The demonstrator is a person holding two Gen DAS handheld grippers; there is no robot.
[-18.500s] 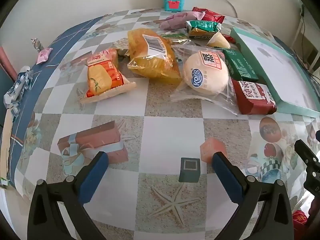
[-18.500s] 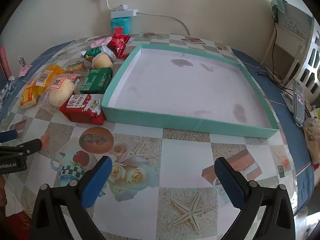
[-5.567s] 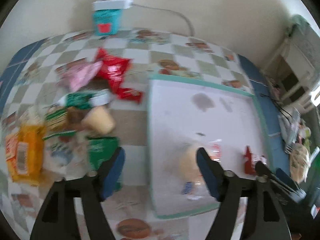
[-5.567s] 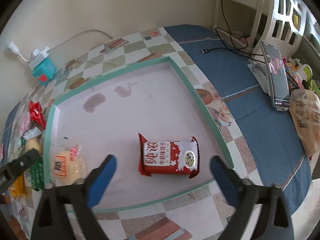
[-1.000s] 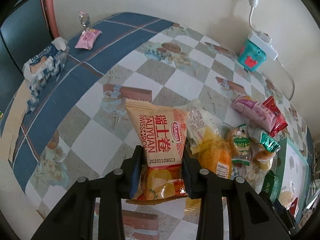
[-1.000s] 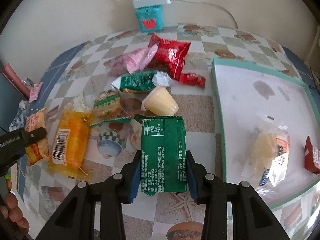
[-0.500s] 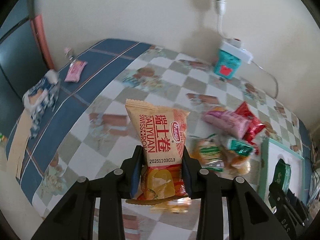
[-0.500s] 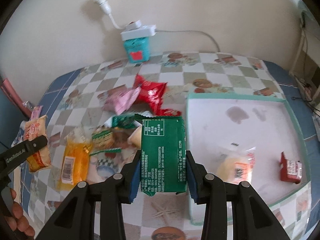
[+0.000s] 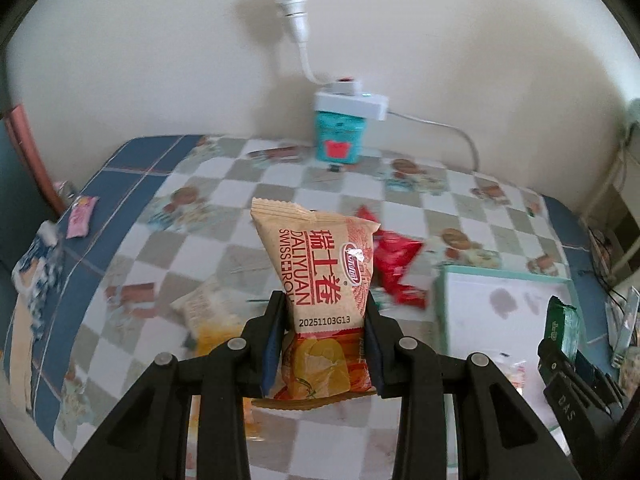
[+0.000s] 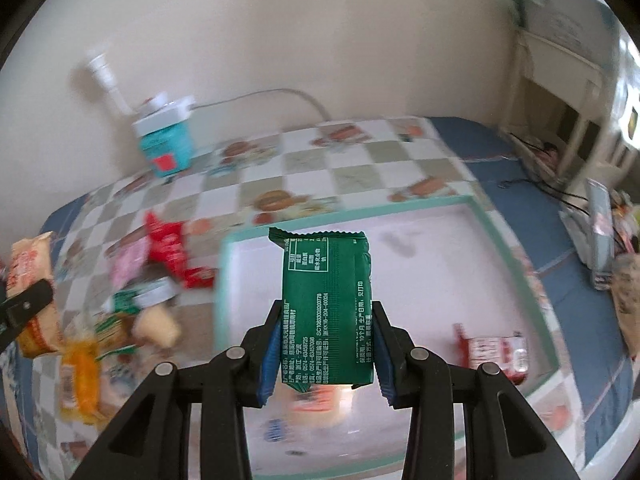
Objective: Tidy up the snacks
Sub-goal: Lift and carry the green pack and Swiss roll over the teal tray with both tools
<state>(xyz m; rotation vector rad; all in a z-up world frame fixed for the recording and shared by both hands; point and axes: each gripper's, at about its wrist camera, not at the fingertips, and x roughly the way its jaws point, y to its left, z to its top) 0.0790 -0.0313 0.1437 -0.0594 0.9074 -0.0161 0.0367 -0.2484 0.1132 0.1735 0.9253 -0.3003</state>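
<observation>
Swiss roll packet [image 9: 326, 296] is pinched upright between my left gripper [image 9: 325, 346] pads, jaws drawn in tight against its sides, held up clear of the checked tablecloth [image 9: 224, 216]. On the other side, my right gripper [image 10: 324, 350] is clamped on the green packet [image 10: 326, 304], printed back facing the camera, hanging over the near left part of the teal-rimmed tray [image 10: 486, 222]. Down in that tray a red-and-white packet [image 10: 494, 354] lies near the right wall, and a pale bun in a clear wrapper [image 10: 320, 400] shows, blurred, just below the green one. Left of the tray the loose pile sits on the cloth: a red bag [image 10: 168, 246], a pink one [image 10: 124, 268], a yellow-orange bag [image 10: 80, 372], a small pale cup [image 10: 154, 326]. At the far edge, against the wall, stands a teal box [image 9: 339, 138] with a white power strip [image 9: 351, 102] on top.
</observation>
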